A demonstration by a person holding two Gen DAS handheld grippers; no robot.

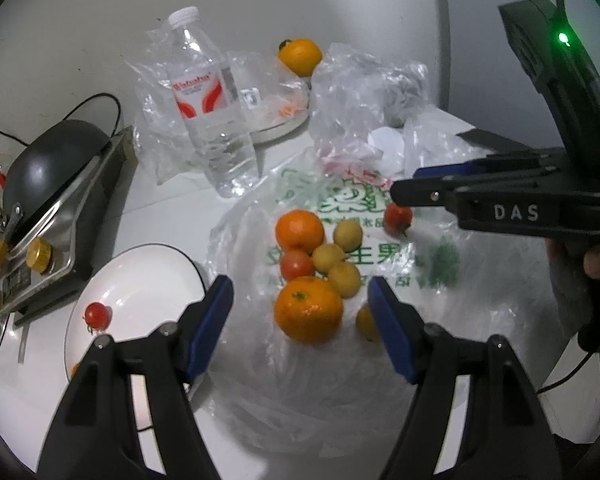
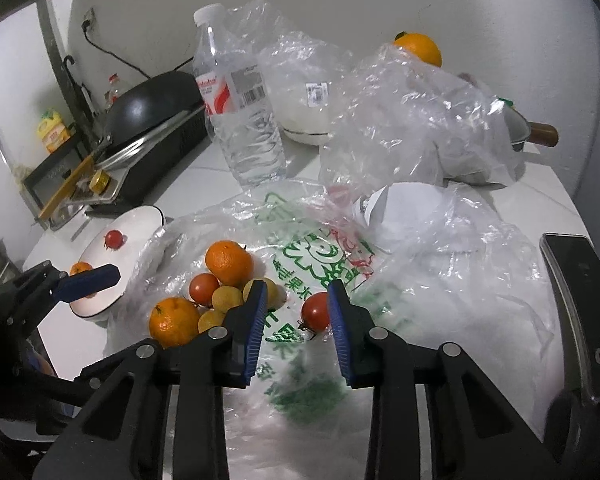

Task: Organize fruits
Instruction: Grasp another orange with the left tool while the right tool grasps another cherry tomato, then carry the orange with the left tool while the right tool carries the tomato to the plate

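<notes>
Crinkled clear plastic bag (image 2: 300, 360) lies flat as landmark; on it a fruit cluster (image 1: 316, 268) waits unsorted; beside it the white plate (image 1: 140, 276) already holds a cherry tomato (image 1: 97, 315); most sorting seems left; the right gripper (image 2: 298, 304) gapes around a lone tomato (image 2: 315, 312) on the bag; the left gripper (image 1: 300, 300) hangs open above the cluster; behind the bag, a water bottle (image 2: 240, 112) crowds.

left claw (image 1: 300, 312) agape, mandarin (image 1: 308, 309) between

Left wrist view: close, angled down over the bench (image 1: 148, 208). Right wrist view: lower, facing leftward. Shared: fruit pile (image 1: 316, 272) (image 2: 220, 292), bottle (image 1: 212, 108) (image 2: 240, 108).
</notes>
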